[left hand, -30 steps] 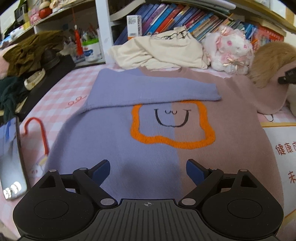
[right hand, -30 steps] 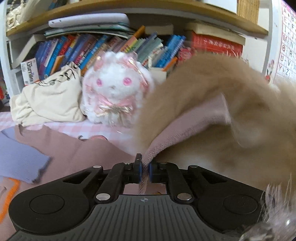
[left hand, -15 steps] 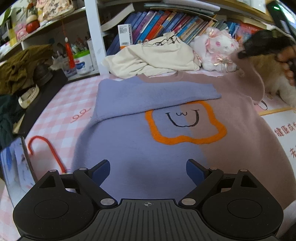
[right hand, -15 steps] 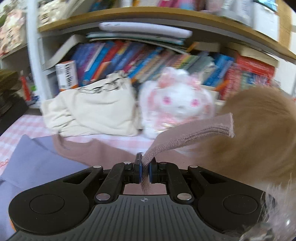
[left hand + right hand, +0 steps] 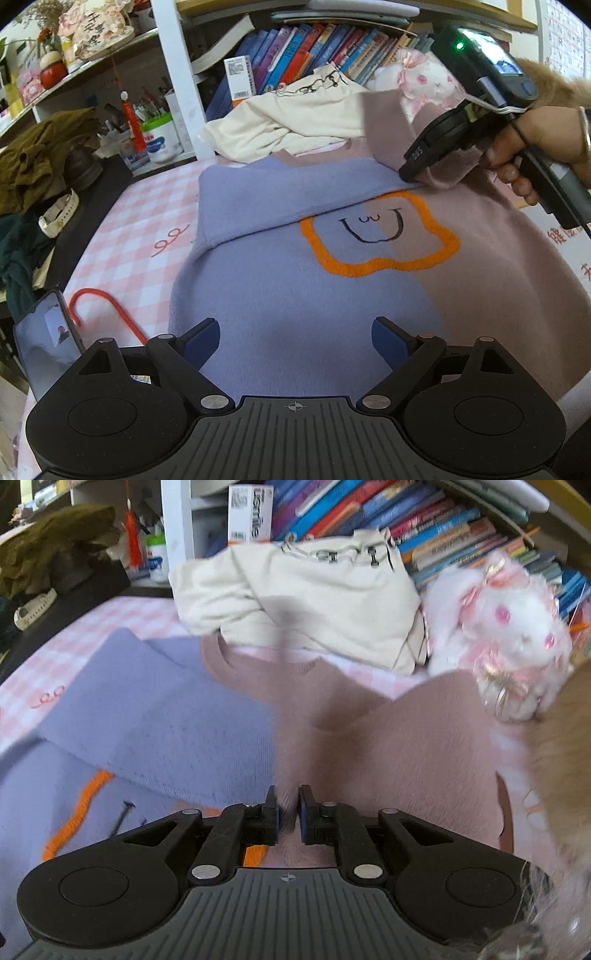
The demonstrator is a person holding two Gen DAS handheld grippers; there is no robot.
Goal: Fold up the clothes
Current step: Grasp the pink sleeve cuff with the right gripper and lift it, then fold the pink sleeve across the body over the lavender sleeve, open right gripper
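A lavender and mauve sweater (image 5: 295,295) with an orange outline and a smiley lies flat on the pink checked bed. Its lavender sleeve (image 5: 273,192) is folded across the chest. My left gripper (image 5: 295,338) is open and empty above the sweater's lower hem. My right gripper (image 5: 415,177) is low over the chest, shut on the mauve sleeve (image 5: 384,125), whose cuff end stands up above it. In the right wrist view the right gripper (image 5: 287,808) pinches mauve fabric (image 5: 388,746) between nearly closed fingers.
A cream garment (image 5: 295,114) and a white plush rabbit (image 5: 424,81) lie behind the sweater, below a bookshelf. A phone (image 5: 48,350) and a red cord (image 5: 107,310) lie at the left. Dark clothes (image 5: 37,162) pile on the far left. Tan fur (image 5: 565,746) is at the right.
My right gripper has carried the mauve sleeve from the far right, off the furry thing, leftward and down over the sweater's chest. My left gripper stays open over the hem.
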